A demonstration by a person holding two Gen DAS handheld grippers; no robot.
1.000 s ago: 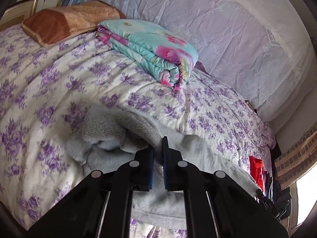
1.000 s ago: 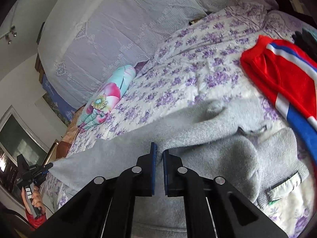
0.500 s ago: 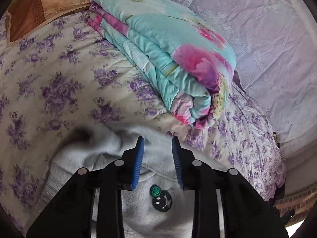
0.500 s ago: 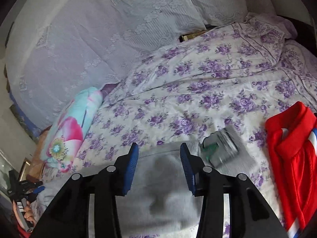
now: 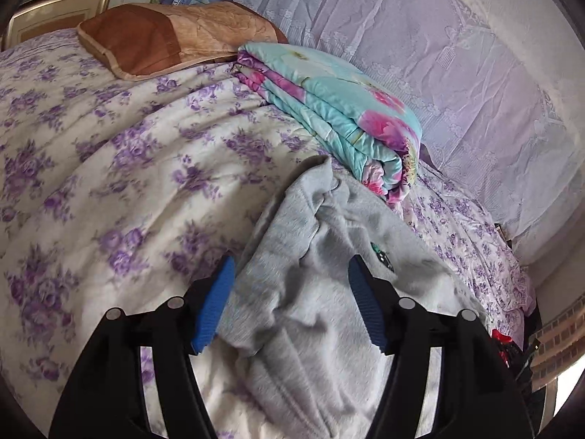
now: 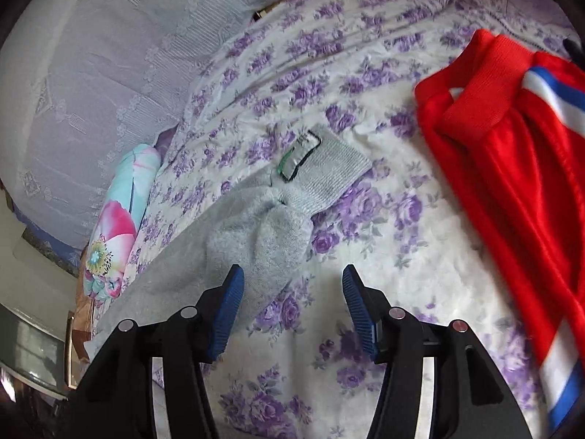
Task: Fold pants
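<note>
Both pairs of jaws are standing spread, having just been opening. The left gripper (image 5: 290, 301) is hovering over the grey pants (image 5: 321, 292), whose rumpled fleece is lying between its blue pads without being pinched. The right gripper (image 6: 292, 303) is gripping nothing; the pants' ribbed end with its sewn label (image 6: 298, 159) is lying just beyond its left pad. The pants are stretching across the middle of the bed (image 5: 109, 168), reaching the folded floral quilt (image 5: 340, 109) near the curtained edge. A red garment (image 6: 512, 146) is lying at the right, with bare bedspread between.
</note>
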